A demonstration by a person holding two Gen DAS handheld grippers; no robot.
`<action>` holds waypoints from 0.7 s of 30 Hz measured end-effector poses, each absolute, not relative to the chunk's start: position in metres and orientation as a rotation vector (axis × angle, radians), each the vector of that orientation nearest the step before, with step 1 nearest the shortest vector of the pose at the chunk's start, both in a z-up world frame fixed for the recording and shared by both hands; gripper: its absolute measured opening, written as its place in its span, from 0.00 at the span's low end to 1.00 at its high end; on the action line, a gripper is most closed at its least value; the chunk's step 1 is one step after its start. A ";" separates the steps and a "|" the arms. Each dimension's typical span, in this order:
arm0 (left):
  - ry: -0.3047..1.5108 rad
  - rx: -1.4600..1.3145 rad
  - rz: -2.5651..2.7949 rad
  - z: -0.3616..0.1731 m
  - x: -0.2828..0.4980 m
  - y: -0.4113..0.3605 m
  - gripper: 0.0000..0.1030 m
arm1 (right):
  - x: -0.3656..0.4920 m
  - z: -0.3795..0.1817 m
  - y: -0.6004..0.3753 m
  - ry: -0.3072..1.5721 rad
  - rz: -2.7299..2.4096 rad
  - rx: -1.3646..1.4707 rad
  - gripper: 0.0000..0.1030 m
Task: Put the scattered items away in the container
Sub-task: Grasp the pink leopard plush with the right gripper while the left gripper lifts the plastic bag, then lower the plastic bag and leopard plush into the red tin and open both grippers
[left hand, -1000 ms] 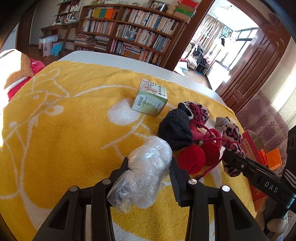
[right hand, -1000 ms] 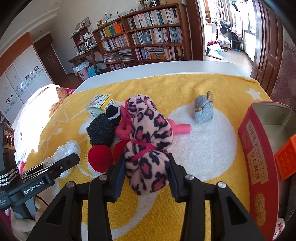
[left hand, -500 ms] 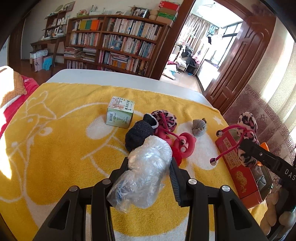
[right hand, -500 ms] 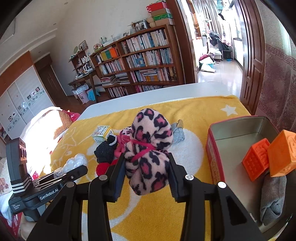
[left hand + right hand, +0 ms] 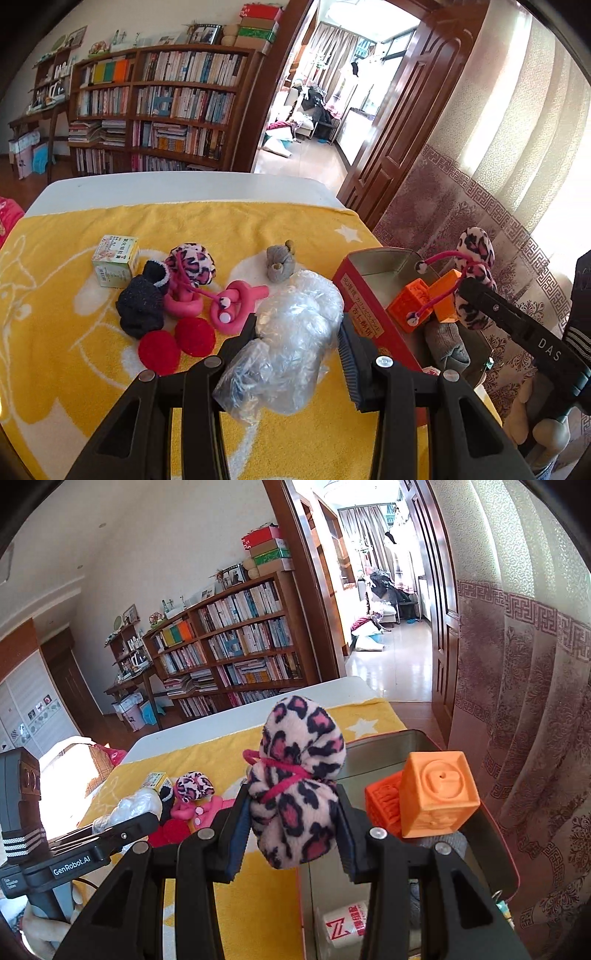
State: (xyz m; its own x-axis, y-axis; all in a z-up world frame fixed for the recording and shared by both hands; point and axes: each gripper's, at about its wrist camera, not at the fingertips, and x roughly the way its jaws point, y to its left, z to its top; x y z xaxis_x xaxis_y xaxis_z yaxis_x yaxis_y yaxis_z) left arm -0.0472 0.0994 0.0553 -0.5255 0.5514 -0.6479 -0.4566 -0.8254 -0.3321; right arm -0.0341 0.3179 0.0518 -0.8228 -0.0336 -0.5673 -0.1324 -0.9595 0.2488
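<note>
Leopard-print plush (image 5: 295, 805) is being clamped by the right claw (image 5: 291, 830) above the red tin (image 5: 364, 295) at the worktop's right edge, ready for dropping in; crinkled plastic (image 5: 291, 339) is being gripped by the left claw (image 5: 295, 354), awaiting its turn.

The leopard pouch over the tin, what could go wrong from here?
1. The pink cord trailing from the leopard pouch hangs by the orange blocks and might snag or end up draped over the tin's wall.
2. The right gripper releasing onto the blocks could let the pouch roll out.
3. The plastic bag in the left gripper looks slippery and might slide free.
</note>
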 end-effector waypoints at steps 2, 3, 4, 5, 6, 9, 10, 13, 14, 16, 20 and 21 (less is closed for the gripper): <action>-0.142 -1.026 2.310 0.061 -0.045 0.116 0.41 | -0.030 0.050 0.327 0.428 2.907 -0.921 0.44; -0.133 -1.017 2.301 0.063 -0.044 0.125 0.41 | -0.029 0.048 0.331 0.426 2.901 -0.925 0.44; -0.125 -1.008 2.292 0.066 -0.043 0.133 0.41 | -0.028 0.045 0.334 0.426 2.895 -0.932 0.44; -0.117 -1.002 2.284 0.067 -0.042 0.141 0.41 | -0.027 0.042 0.337 0.426 2.892 -0.943 0.44; -0.108 -0.998 2.275 0.069 -0.042 0.148 0.41 | -0.028 0.039 0.339 0.429 2.890 -0.957 0.44; -0.080 -0.994 2.255 0.071 -0.041 0.168 0.41 | -0.028 0.031 0.346 0.439 2.899 -0.997 0.44; -0.071 -0.994 2.249 0.071 -0.041 0.174 0.41 | -0.027 0.029 0.349 0.447 2.901 -1.001 0.46; -0.049 -1.000 2.236 0.071 -0.042 0.191 0.41 | -0.025 0.023 0.359 0.496 2.896 -1.008 0.48; -0.048 -1.004 2.231 0.070 -0.043 0.196 0.41 | -0.024 0.022 0.363 0.523 2.894 -1.008 0.50; -0.055 -1.015 2.217 0.069 -0.045 0.205 0.41 | -0.020 0.021 0.373 0.588 2.892 -0.995 0.57; -0.058 -1.031 2.188 0.064 -0.047 0.222 0.41 | -0.007 0.028 0.392 0.673 2.879 -0.885 0.67; -0.056 -1.035 2.181 0.063 -0.047 0.227 0.41 | -0.005 0.030 0.397 0.686 2.871 -0.858 0.67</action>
